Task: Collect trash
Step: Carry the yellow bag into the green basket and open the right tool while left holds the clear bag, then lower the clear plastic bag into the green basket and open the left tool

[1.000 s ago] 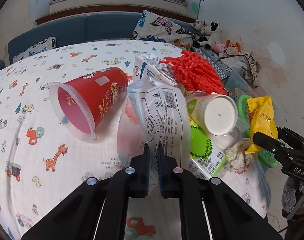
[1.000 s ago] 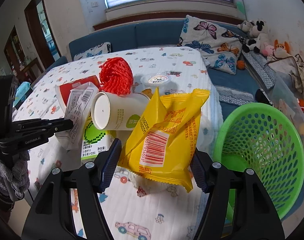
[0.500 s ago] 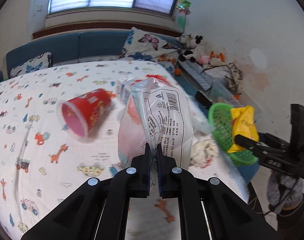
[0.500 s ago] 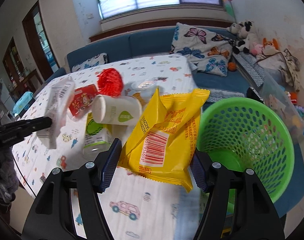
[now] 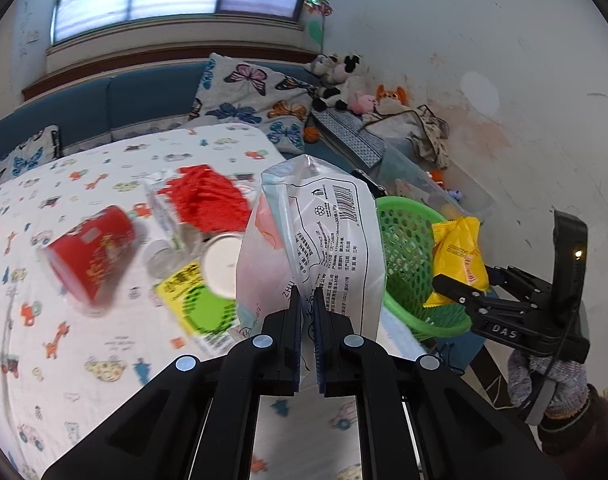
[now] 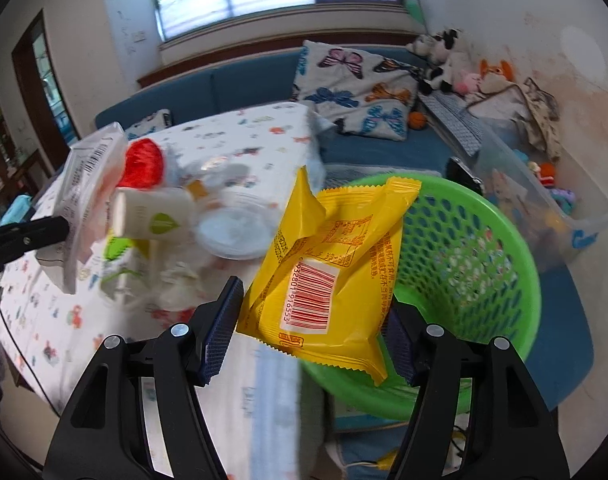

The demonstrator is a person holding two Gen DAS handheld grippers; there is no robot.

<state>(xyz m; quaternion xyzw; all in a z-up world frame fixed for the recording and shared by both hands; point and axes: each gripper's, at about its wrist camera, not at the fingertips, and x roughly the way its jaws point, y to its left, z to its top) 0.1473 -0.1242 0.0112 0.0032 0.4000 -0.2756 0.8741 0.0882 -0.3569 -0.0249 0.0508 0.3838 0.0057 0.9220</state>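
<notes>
My left gripper (image 5: 308, 300) is shut on a clear and white plastic bag (image 5: 328, 236) and holds it in the air above the table edge, left of the green basket (image 5: 408, 240). The bag also shows in the right wrist view (image 6: 87, 200). My right gripper (image 6: 310, 320) is shut on a yellow snack packet (image 6: 336, 268) and holds it over the near rim of the green basket (image 6: 484, 280). The packet also shows in the left wrist view (image 5: 458, 256).
On the table with the cartoon cloth (image 5: 83, 360) lie a red cup (image 5: 91, 252), a red mesh bundle (image 5: 207, 196), a white paper cup (image 6: 151, 212), a green and yellow carton (image 5: 195, 300), a clear lid (image 6: 235, 232) and crumpled tissue (image 6: 179, 280). A clear toy bin (image 6: 544, 200) stands beyond the basket.
Both grippers have moved right toward the basket with their loads. The bag has risen off the table. The yellow packet now hangs over the basket's rim.
</notes>
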